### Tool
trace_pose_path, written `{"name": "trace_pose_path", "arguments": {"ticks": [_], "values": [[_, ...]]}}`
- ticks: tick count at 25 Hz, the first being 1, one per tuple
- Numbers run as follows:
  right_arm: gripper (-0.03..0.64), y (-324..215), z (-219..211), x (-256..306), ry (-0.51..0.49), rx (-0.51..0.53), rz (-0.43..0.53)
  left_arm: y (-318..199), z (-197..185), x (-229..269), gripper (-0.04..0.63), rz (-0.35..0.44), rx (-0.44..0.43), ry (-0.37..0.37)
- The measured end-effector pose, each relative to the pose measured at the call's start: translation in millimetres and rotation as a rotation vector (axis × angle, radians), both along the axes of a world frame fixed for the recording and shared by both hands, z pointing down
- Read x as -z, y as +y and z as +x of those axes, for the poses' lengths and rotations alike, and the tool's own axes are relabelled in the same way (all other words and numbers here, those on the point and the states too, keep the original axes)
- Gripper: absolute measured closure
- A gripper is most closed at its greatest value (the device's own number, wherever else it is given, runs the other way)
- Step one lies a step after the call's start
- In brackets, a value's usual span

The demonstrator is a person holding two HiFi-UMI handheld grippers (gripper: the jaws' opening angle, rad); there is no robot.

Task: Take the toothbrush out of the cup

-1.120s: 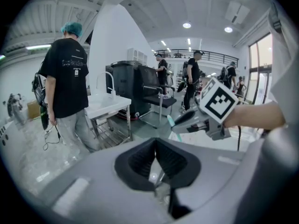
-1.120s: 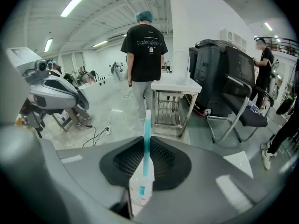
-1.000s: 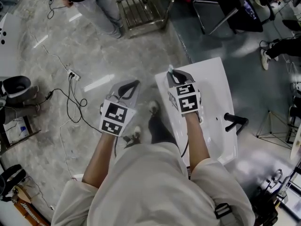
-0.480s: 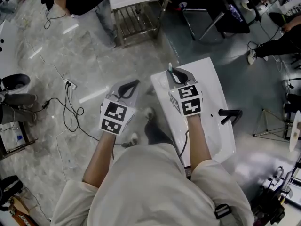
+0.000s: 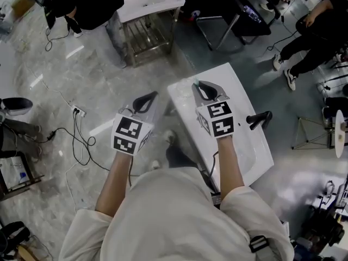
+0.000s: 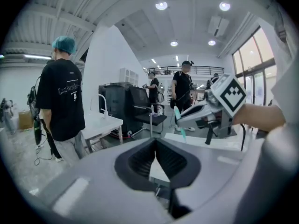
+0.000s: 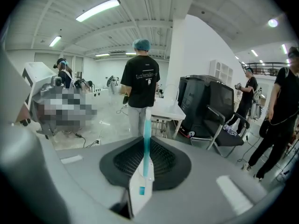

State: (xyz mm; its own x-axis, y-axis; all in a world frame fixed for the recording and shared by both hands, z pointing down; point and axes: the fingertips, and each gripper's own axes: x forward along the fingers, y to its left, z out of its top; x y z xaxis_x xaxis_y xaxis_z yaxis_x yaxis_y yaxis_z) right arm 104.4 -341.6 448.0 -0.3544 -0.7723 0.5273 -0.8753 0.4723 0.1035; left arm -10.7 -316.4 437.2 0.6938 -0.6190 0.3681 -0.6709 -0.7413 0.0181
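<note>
A teal and white toothbrush [image 7: 146,153] stands upright between the jaws of my right gripper [image 7: 145,143], which is shut on its handle. In the head view the right gripper [image 5: 203,87] hovers over the far end of a white sink unit [image 5: 239,94], and the toothbrush [image 5: 196,82] tip pokes out past the jaws. From the left gripper view the right gripper [image 6: 187,119] shows with the toothbrush [image 6: 180,125] hanging from it. My left gripper [image 5: 151,96] is over the floor left of the sink unit, jaws shut with nothing in them. No cup is in view.
A black faucet [image 5: 259,119] sticks up from the sink unit. A second white table on a metal frame [image 5: 145,8] stands ahead, with a person in a black shirt [image 7: 140,90] beside it. Cables and a power strip [image 5: 79,113] lie on the floor at left. More people stand at the right.
The head view has swung, so the sink unit and floor sit differently in frame. Both grippers keep their pose side by side; the right one still holds the toothbrush.
</note>
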Motion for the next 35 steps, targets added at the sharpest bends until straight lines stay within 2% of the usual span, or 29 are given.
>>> {"name": "trace_pose_path", "arguments": {"ticks": [9, 20, 27, 35], "values": [[0.574, 80, 6, 30, -0.037, -0.081, 0.062, 46, -16, 30, 0.594, 0.082, -0.015, -0.004], [0.574, 170, 14, 77, -0.079, -0.143, 0.163, 112, -1, 77, 0.594, 0.211, -0.069, 0.01], [0.574, 221, 8, 105, -0.113, -0.156, 0.236, 159, -2, 97, 0.592, 0.268, -0.094, 0.015], [0.574, 270, 0, 112, -0.119, -0.15, 0.268, 207, -3, 103, 0.592, 0.312, -0.118, -0.007]]}}
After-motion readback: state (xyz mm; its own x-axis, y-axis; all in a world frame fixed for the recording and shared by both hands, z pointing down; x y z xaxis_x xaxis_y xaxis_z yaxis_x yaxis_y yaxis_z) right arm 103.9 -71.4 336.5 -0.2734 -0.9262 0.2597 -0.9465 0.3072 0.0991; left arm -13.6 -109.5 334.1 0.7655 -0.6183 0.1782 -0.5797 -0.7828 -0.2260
